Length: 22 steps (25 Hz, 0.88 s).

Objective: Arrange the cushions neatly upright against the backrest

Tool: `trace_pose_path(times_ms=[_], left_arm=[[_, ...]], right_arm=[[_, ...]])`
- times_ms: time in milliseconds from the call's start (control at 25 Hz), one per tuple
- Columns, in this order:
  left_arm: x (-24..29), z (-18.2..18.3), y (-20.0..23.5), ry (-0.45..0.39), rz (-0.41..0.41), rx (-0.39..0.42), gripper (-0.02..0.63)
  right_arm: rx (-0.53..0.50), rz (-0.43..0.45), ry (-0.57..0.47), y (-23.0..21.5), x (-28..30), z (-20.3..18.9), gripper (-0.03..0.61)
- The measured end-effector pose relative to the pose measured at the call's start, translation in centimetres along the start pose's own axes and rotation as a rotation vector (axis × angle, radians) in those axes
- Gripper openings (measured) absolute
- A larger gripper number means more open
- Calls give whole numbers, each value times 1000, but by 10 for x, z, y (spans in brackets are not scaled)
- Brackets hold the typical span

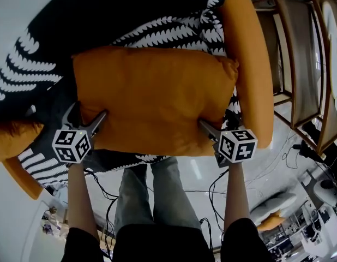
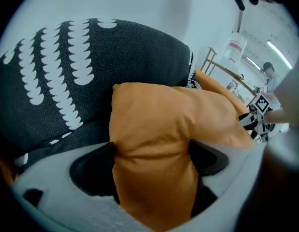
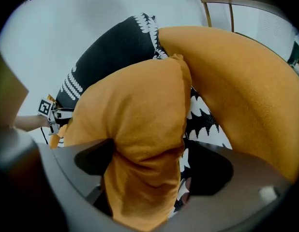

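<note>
Leaning upright against the black patterned backrest [image 1: 76, 15]: one orange cushion [image 1: 152, 100], just beside the orange armrest [image 1: 250, 64]; we judge it placed. Left gripper [image 2: 152, 161] and right gripper [image 3: 152, 163]: jaws spread wide, cushion's lower corners loose between them. Remaining, we judge: second orange cushion [image 1: 13, 138], left end. Surroundings: pale floor [image 1: 196, 171], cables [image 1: 256, 162], wooden frames [image 1: 299, 64].

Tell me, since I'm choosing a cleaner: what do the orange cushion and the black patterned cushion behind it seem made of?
Orange cushion: soft matte cloth, perhaps suede-like, over squashy filling; it creases and bulges. Black patterned cushion: coarser matte weave, its grain visible; whether the white marks are printed or woven in is unclear.
</note>
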<state>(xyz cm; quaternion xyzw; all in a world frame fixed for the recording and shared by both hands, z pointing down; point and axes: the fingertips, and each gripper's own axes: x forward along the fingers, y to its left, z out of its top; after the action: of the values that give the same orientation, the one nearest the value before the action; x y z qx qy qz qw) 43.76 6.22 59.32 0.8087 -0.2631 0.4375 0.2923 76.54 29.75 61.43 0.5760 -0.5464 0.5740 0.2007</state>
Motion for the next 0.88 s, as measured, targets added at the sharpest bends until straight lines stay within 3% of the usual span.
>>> trace_pose_path(times_ms=[160, 240, 400, 640, 880], left_arm=[[12, -10, 12, 17, -41, -98, 603], [17, -14, 10, 25, -99, -163, 603], [22, -12, -4, 28, -171, -162, 492], [14, -12, -15, 34, -169, -106, 351], [-9, -8, -26, 7, -134, -46, 232]], right_arm=[[2, 26, 12, 0, 7, -1, 500], [9, 42, 22, 0, 9, -1, 500], [-20, 45, 24, 1, 11, 3, 464], [-97, -14, 23, 15, 3, 4, 371], [-171, -85, -19, 32, -19, 8, 319]])
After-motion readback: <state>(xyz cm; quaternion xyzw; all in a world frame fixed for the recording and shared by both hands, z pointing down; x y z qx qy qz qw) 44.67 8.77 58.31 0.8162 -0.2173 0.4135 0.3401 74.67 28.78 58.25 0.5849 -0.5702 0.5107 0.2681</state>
